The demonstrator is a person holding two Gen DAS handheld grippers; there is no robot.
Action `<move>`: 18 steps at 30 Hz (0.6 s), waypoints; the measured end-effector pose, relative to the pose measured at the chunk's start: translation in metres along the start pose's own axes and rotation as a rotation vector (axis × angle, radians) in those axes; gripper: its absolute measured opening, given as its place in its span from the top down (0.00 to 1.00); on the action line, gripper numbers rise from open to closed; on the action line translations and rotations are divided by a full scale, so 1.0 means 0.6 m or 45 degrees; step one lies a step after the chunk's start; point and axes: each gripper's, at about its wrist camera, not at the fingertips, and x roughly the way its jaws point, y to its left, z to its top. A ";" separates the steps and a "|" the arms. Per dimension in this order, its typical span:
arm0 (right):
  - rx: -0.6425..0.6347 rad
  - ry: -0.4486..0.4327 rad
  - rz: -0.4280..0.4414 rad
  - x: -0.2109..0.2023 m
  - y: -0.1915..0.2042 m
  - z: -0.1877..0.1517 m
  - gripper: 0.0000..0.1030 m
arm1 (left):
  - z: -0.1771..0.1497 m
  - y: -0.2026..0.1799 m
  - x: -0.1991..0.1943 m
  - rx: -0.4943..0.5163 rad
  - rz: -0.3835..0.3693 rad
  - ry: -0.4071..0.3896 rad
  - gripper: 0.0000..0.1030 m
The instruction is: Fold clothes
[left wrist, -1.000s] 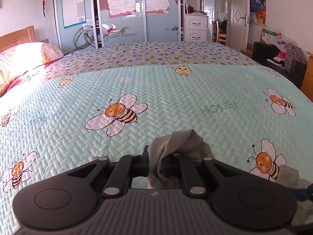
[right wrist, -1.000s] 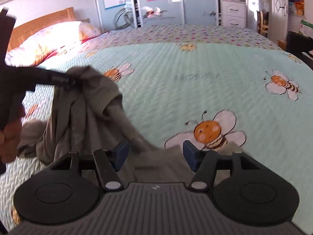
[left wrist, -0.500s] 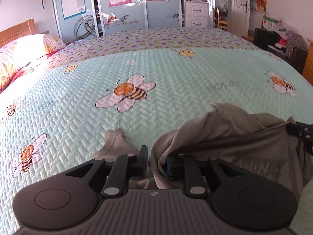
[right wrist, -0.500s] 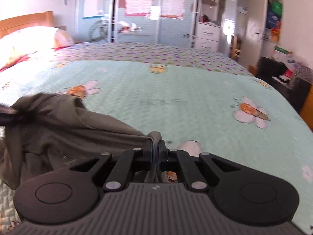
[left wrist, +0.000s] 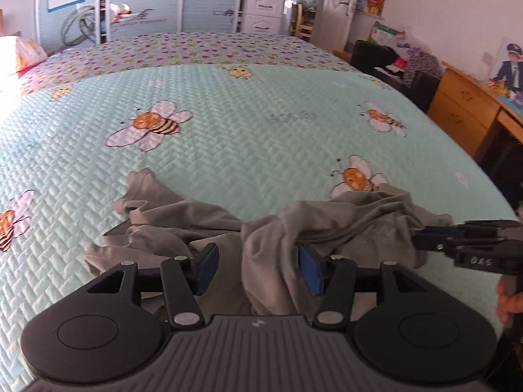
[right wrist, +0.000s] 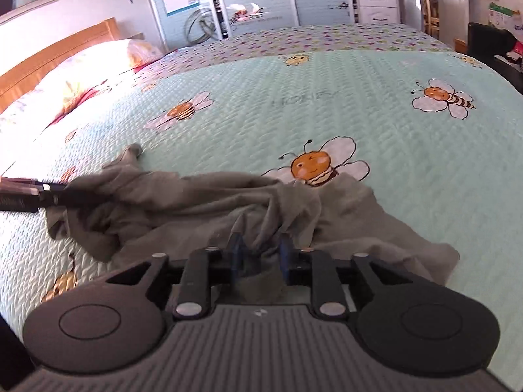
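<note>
Grey garment [left wrist: 327, 222], one, crumpled on one bee quilt [left wrist: 261, 124]; both grippers, left [left wrist: 258, 269] and right [right wrist: 260, 258], just opening, cloth between.

We note a mint bee-print quilt [left wrist: 261, 137] on the bed, 1 pillow [right wrist: 98, 65] by the headboard [right wrist: 55, 52], a wooden desk [left wrist: 464, 111] alongside.

Your crumpled grey-brown cotton garment [left wrist: 327, 225] lies bunched in loose folds on the mint quilted bee-print bedspread [left wrist: 261, 137], near its front edge, one sleeve-like end trailing left, another flattened to the right.
</note>
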 end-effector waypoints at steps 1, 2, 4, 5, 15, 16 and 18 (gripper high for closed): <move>0.000 0.008 0.016 0.000 -0.002 -0.004 0.68 | 0.007 -0.003 -0.002 0.009 -0.029 -0.011 0.43; 0.006 0.025 0.022 0.004 -0.004 -0.005 0.66 | 0.014 -0.007 -0.005 0.019 -0.059 -0.022 0.41; 0.032 0.032 0.020 0.009 -0.008 -0.009 0.61 | 0.030 -0.015 -0.002 0.038 -0.094 -0.043 0.34; 0.048 0.034 0.019 0.011 -0.011 -0.012 0.60 | 0.038 -0.019 0.002 0.048 -0.099 -0.054 0.29; 0.111 0.001 0.025 0.011 -0.023 -0.024 0.51 | 0.064 -0.015 0.181 0.004 -0.150 0.283 0.94; 0.119 -0.013 0.026 0.007 -0.026 -0.024 0.51 | 0.060 -0.013 0.196 -0.016 -0.161 0.325 0.94; 0.136 -0.061 0.012 -0.006 -0.036 -0.021 0.52 | 0.046 -0.020 0.140 0.014 -0.092 0.158 0.95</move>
